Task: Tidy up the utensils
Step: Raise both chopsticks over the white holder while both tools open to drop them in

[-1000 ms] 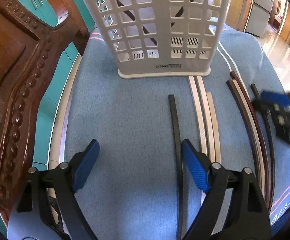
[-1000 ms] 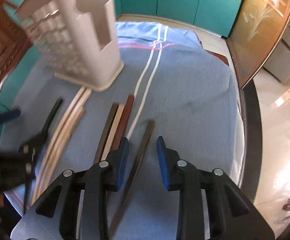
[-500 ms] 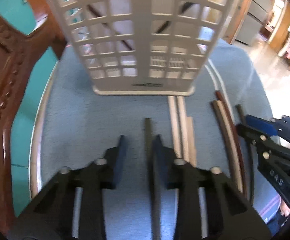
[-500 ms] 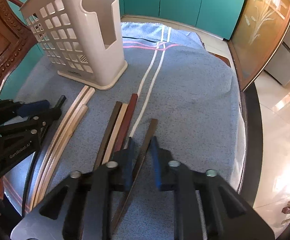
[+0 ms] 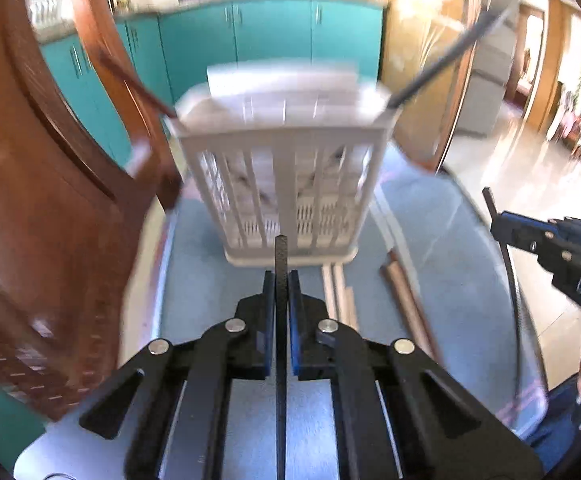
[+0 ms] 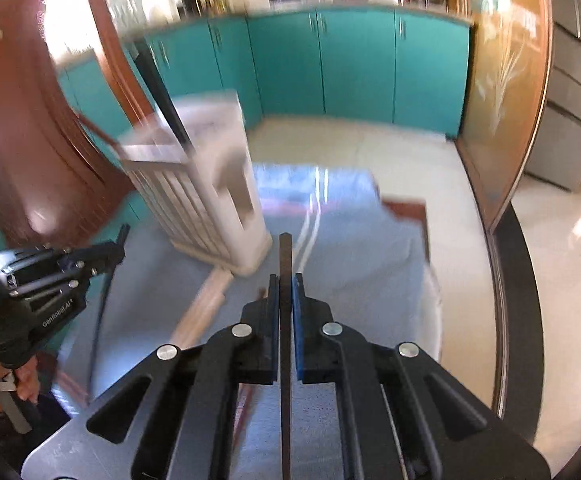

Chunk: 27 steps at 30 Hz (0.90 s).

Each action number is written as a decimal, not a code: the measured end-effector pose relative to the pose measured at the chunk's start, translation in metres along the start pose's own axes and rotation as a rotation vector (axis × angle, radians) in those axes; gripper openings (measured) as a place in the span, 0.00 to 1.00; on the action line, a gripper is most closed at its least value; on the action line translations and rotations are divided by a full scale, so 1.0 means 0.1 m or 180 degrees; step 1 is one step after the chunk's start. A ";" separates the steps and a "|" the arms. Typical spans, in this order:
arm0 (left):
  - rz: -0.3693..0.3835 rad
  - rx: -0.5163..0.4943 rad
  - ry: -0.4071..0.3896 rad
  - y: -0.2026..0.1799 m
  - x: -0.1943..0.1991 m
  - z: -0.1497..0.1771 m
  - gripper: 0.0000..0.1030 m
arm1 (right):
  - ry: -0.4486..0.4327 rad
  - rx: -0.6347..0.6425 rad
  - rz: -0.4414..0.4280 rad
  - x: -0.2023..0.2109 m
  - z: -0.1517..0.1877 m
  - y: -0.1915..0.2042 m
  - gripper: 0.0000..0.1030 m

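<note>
The left gripper [image 5: 281, 280] has its jaws clamped on a black chopstick [image 5: 281, 252], raised above the blue cloth [image 5: 442, 240]. The right gripper [image 6: 286, 282] grips a dark brown chopstick [image 6: 285, 252]. A white basket [image 5: 290, 184] stands ahead; more chopsticks [image 5: 340, 292] lie beside it.

Basket [image 5: 286, 184] stands on cloth-covered table [image 5: 442, 240], chair [image 5: 50, 200] just left of it, cabinets [image 5: 270, 36] behind. Two sticks lean out of basket top, one to each side. Loose chopsticks [image 5: 340, 292] lie on cloth in front & right of basket base. Left gripper [image 5: 281, 280] w/ one chopstick [image 5: 281, 252] clamped, in front of basket; right gripper [image 6: 286, 284] w/ another [image 6: 285, 252], to basket's right.
</note>
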<state>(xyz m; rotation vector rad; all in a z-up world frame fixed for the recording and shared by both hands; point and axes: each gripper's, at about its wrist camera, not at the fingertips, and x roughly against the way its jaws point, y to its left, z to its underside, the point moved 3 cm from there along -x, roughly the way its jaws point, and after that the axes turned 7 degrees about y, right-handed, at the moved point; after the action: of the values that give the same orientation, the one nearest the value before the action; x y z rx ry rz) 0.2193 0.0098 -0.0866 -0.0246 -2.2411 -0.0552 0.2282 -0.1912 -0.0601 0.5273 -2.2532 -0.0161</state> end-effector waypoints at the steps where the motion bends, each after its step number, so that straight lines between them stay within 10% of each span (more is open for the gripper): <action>1: 0.0043 0.0019 -0.0149 0.00 0.21 -0.02 0.07 | -0.0089 0.0005 -0.0053 0.14 -0.01 0.00 0.07; 12: 0.0336 0.0213 -0.1235 0.36 1.72 -0.52 0.07 | -0.0985 -0.0074 -0.0536 1.18 -0.73 0.26 0.07; 19: 0.0233 0.1076 -0.2324 0.90 2.02 -0.84 0.07 | -0.1829 -0.0566 -0.0710 1.33 -1.15 0.28 0.07; 27: -0.0007 0.1370 -0.1980 0.98 1.25 -0.99 0.07 | -0.1857 -0.0518 -0.0141 0.67 -1.19 0.35 0.07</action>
<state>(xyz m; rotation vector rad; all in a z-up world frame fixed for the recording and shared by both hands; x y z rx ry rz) 0.2231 0.1027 0.0759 0.2215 -2.8233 0.4961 0.2611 -0.1661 0.0748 0.5317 -2.7703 -0.4215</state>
